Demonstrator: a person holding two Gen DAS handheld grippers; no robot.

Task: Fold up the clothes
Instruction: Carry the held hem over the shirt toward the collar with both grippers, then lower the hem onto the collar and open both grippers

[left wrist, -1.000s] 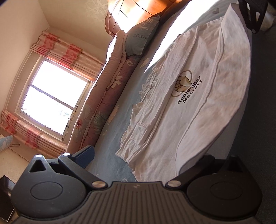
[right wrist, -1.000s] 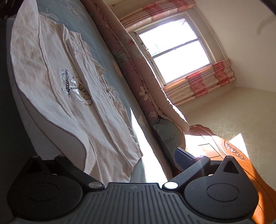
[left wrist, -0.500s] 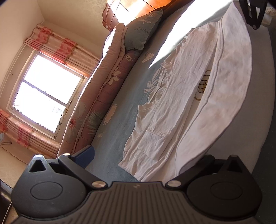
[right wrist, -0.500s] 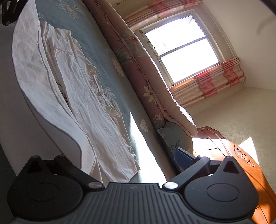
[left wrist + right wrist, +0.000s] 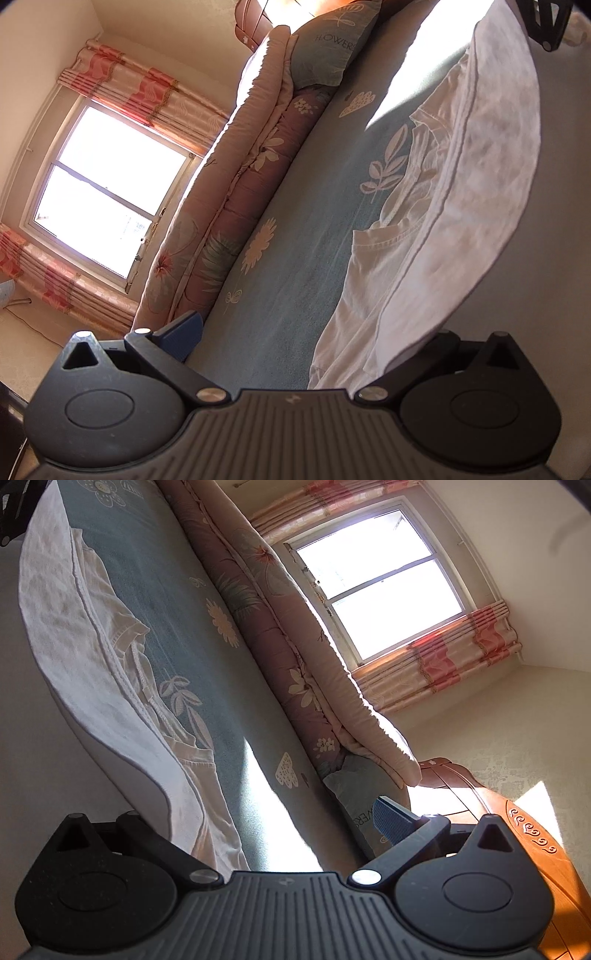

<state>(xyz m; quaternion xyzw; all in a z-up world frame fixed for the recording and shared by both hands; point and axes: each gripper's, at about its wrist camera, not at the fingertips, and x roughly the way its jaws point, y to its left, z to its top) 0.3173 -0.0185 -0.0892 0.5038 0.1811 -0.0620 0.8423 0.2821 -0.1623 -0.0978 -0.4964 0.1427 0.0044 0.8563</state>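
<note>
Holding one edge of the white garment (image 5: 491,177) taut, you are gripping it in both the left gripper (image 5: 369,363) and the right gripper (image 5: 192,845), above the bed (image 5: 295,236). One lengthwise fold is forming; the lower layer is lying flat, with further folds remaining.

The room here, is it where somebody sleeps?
Most likely yes, a bedroom. There is a bed with a blue flowered sheet, a pillow against a wooden headboard, and a rolled quilt beside a curtained window.
</note>
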